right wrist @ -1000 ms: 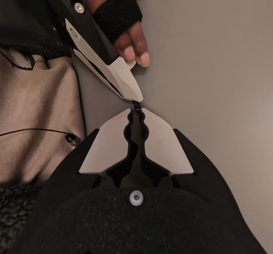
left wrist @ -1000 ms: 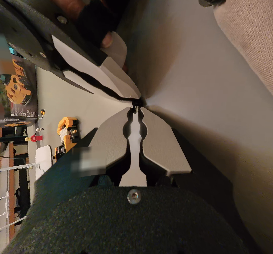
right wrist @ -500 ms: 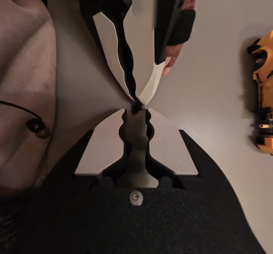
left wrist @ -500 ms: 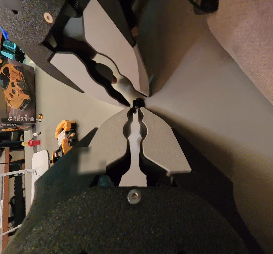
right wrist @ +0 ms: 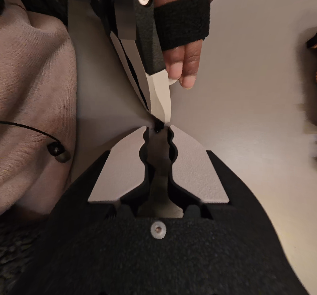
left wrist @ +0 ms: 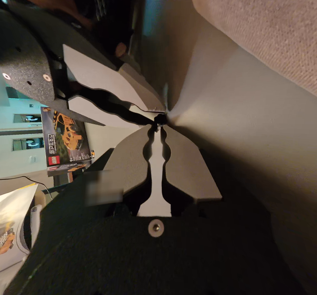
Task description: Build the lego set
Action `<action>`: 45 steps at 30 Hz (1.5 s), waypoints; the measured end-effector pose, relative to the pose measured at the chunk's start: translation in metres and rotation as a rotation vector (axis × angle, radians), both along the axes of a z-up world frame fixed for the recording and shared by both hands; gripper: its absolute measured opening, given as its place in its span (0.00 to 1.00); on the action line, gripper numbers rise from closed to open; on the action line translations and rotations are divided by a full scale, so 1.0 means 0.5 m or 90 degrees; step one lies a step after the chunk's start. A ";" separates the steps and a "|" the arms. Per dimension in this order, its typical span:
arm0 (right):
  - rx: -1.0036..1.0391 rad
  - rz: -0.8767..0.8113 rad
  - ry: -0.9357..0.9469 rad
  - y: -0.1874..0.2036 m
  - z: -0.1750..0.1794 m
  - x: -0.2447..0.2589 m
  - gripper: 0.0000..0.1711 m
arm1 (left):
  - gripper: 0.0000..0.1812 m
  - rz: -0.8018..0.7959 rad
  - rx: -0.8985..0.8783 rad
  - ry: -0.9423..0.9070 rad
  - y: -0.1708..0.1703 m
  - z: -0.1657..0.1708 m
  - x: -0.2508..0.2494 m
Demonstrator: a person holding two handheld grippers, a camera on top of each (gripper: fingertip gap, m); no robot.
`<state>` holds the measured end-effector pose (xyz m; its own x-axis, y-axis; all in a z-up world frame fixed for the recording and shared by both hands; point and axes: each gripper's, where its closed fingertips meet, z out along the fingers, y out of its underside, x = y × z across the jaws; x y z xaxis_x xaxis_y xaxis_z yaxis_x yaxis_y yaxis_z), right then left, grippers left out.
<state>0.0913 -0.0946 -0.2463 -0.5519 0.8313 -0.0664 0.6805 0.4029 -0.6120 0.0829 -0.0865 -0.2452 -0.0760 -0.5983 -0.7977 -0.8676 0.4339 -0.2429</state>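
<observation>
Tips of the left claw [left wrist: 158, 129] pinch a tiny black piece [left wrist: 160, 119], nearly closed, above the counter [left wrist: 240, 132]. Right claw [right wrist: 157, 129], parted slightly, meets the piece [right wrist: 158, 126] without gripping; I'd align squarely before pressing.

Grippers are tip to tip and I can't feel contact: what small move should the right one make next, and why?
Probably close the right gripper gently: its jaws stand apart either side of the small black piece, which the left gripper pinches at its tips.

Grey table [left wrist: 231, 115]; box [left wrist: 65, 141] on it.
</observation>
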 end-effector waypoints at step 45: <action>0.023 -0.021 -0.066 -0.002 0.006 -0.020 0.03 | 0.04 0.205 -0.501 -0.308 -0.018 -0.008 0.006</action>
